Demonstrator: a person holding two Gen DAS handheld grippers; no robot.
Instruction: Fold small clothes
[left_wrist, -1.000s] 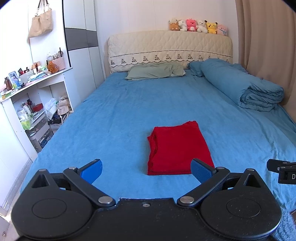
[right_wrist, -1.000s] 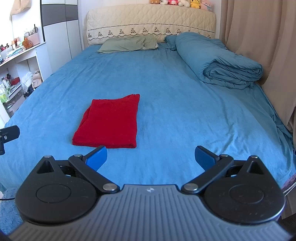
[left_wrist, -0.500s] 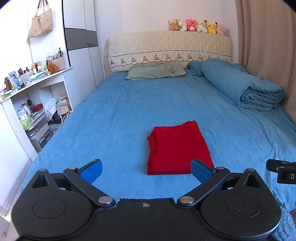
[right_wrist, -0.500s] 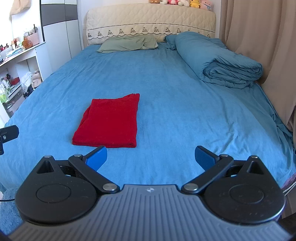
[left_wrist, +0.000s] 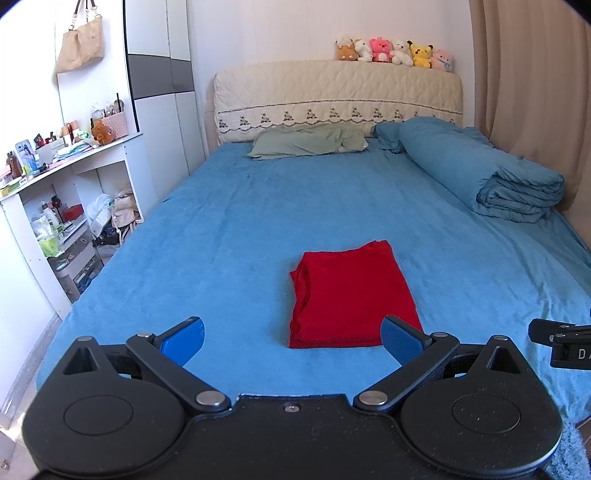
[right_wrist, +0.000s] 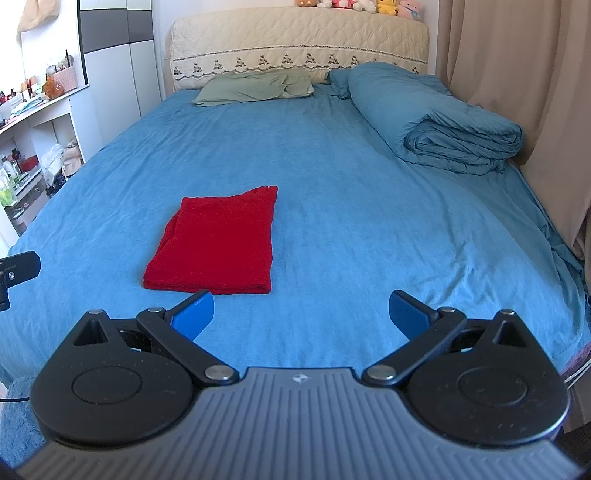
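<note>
Matt red cloth garment (left_wrist: 351, 295) on fuzzy blue bedsheet (left_wrist: 240, 229); quilted fabric headboard (left_wrist: 332, 88)

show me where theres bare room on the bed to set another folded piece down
Free: the sheet between the red folded cloth and the rolled duvet, and the stretch from the cloth up to the green pillow. Crowded: the far right edge under the duvet, and the shelf left of the bed.
</note>
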